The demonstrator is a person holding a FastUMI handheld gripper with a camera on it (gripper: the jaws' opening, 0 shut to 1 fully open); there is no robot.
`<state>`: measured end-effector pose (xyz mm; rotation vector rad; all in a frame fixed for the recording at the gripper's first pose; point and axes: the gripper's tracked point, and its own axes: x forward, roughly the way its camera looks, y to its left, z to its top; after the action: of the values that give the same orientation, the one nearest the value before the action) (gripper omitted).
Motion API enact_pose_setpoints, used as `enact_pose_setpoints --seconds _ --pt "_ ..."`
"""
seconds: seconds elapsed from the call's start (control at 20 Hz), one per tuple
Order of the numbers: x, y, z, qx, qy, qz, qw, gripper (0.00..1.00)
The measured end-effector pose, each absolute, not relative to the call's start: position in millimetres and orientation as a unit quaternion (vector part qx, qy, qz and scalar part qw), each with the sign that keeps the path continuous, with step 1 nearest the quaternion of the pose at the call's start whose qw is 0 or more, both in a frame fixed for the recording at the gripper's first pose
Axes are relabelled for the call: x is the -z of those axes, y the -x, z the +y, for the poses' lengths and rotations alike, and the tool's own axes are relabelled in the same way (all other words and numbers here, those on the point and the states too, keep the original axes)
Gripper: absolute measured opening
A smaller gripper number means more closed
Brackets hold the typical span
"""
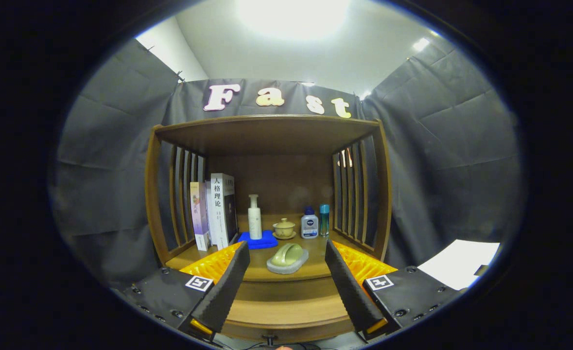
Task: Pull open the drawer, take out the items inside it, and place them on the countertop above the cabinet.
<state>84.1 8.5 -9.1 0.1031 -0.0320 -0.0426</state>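
The gripper [286, 279] is held up in front of the cabinet [269, 194] with its two fingers [228, 287] spread wide apart and nothing between them but air. Past the tips lies the countertop [254, 265], and just ahead of the gap, a little toward the right finger, a pale green slipper-shaped piece [287, 254] rests on a grey oval base [279, 267]. Below the fingers the wooden drawer front [286, 311] curves across, pushed in flush, with a small dark knob [268, 337] at its lower middle; what is inside it I cannot see. Further back on the countertop a white pump bottle [254, 217] stands upright on a blue folded cloth [258, 240]. Just beside it to the right a small lidded tea bowl [284, 227] sits on its saucer; whether anything is in it I cannot tell. Next come a squat white bottle with a dark blue cap [309, 223] and a slim teal bottle [324, 219], near each other against the right slatted side [352, 194]. Along the left slatted side several books [213, 211] stand upright, spines outward. A shelf top [267, 129] roofs the whole nook. Off to the right, well apart from the cabinet, a white sheet of paper [461, 267] lies flat. Nothing stands between the fingers and the drawer front.
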Motion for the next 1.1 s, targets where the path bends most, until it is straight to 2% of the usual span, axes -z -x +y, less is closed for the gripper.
enact_pose_setpoints --seconds 0.35,0.55,1.1 --pt "66 -50 19 0.024 -0.025 -0.002 0.999 0.98" --pt "88 -43 33 0.002 -0.024 -0.024 0.999 0.98" --pt "173 -57 64 -0.029 -0.020 0.042 0.998 1.00"
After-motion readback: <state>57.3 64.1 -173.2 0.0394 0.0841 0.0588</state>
